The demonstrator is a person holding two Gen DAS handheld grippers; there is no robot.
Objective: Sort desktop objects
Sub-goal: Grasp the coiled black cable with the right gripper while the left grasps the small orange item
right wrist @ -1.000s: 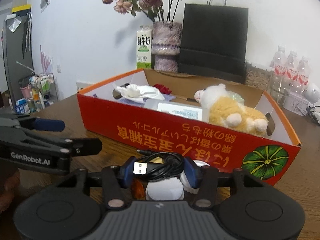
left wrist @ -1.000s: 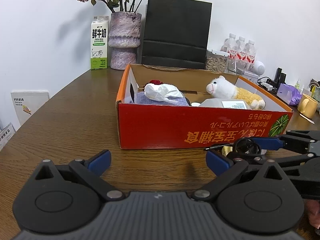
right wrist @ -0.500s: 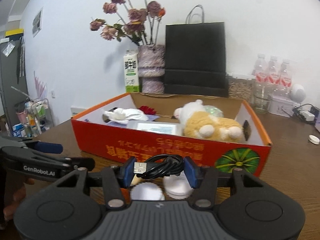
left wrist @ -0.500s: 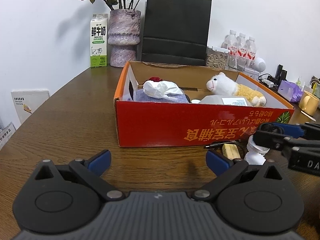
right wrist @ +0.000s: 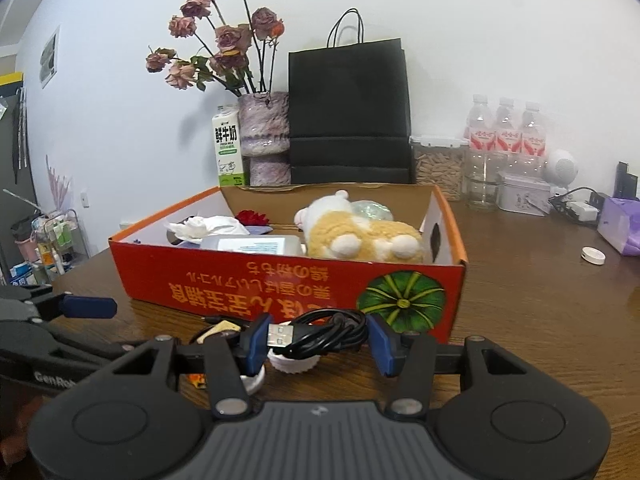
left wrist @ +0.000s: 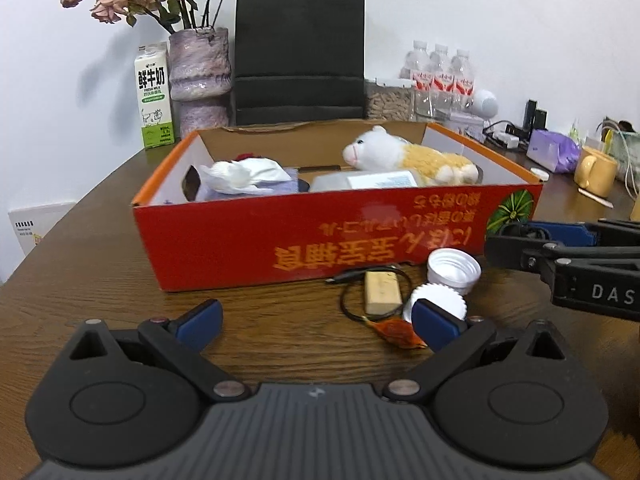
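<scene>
The right gripper (right wrist: 316, 338) has its jaws clenched on a coiled black USB cable (right wrist: 328, 334), the silver plug poking out toward the left pad, and the bundle hangs just in front of the red cardboard box with the green pumpkin print (right wrist: 280, 280), above the brown wooden desk (right wrist: 540, 320). That cable looks light and floppy; squeezed across the middle of the coil it holds, but loose loops could sag or slip free, so the grip across the whole bundle is the sensible one. The left gripper (left wrist: 316, 320) sits low over the desk with its jaws spread wide and nothing between them.

Ahead of it lies the leftover clutter: a small pale wooden block (left wrist: 382, 293) lying on a thin black cord (left wrist: 352, 300), a ribbed white plastic cap lying open side up (left wrist: 454, 272), a second white scalloped cap (left wrist: 438, 302) partly behind the left gripper's right pad, and a crumpled orange wrapper (left wrist: 396, 330). The caps are stiff, light and likely slippery on the rim; the wrapper is flimsy and flat, awkward to pinch.

Inside the box, a white and tan plush animal (left wrist: 408, 156), a crumpled white tissue (left wrist: 244, 174) and a grey labelled packet (left wrist: 368, 180) show, but the box's near wall hides whatever lies beneath them. The cord's far end under the block cannot be traced. In the left view the right gripper's tips are mostly cut off at the frame edge.
</scene>
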